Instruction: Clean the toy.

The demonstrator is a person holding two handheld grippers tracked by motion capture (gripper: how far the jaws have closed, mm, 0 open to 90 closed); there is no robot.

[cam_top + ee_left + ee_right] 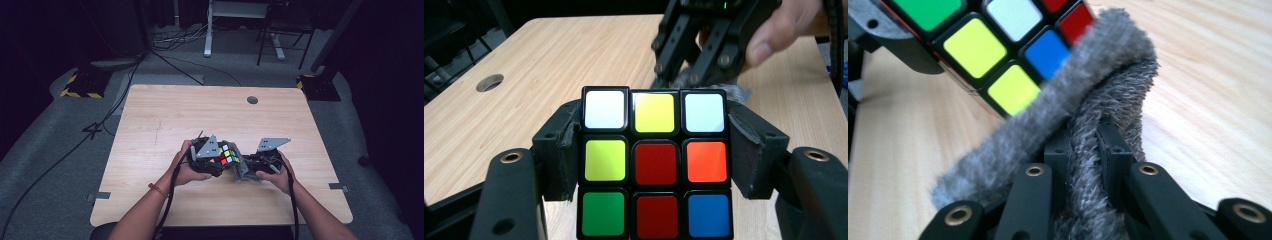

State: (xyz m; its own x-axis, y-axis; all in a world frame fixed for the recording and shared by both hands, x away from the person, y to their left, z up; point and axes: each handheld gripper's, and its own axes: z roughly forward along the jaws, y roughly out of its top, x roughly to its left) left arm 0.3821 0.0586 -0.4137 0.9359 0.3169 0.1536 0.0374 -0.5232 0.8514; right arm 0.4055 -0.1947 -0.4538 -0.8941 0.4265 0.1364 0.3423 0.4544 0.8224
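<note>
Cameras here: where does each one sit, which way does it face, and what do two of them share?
High view: above the person's side, looking forward and down on the table; both forearms enter from below.
Left gripper view: rides the left tongs, clamped on the cube.
Right gripper view: rides the right tongs, pinching a grey cloth.
Both gripper views share the cube.

Cube (655, 162) glossy plastic; cloth (1088, 100) grey, fuzzy; table (165, 115) matt wood.

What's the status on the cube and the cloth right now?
Left tongs shut on the puzzle cube. Right tongs shut on the grey cloth, cloth against the cube's side. Table around them bare, nothing in the way.
</note>
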